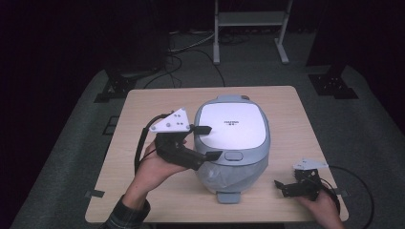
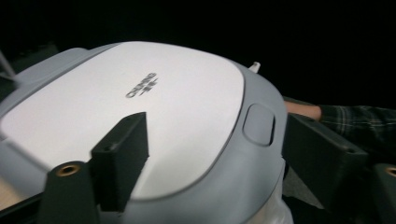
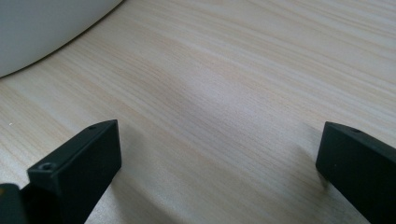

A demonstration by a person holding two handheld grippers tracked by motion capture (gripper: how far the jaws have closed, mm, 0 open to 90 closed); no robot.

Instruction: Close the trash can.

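A grey rice cooker with a white lid stands in the middle of the wooden table, lid down. A grey latch button sits at the lid's front edge. My left gripper is at the cooker's left front corner, open, with one jaw over the lid and the other beside the front wall; its pads do not press on it. In the left gripper view that gripper looks across the lid. My right gripper rests open near the table's front right corner, with bare wood between its jaws.
Crinkled clear plastic covers the cooker's lower front, above a grey tab. Beyond the table lie cables on grey floor, a white rack's legs and black stands. A cable loops off the table's right edge.
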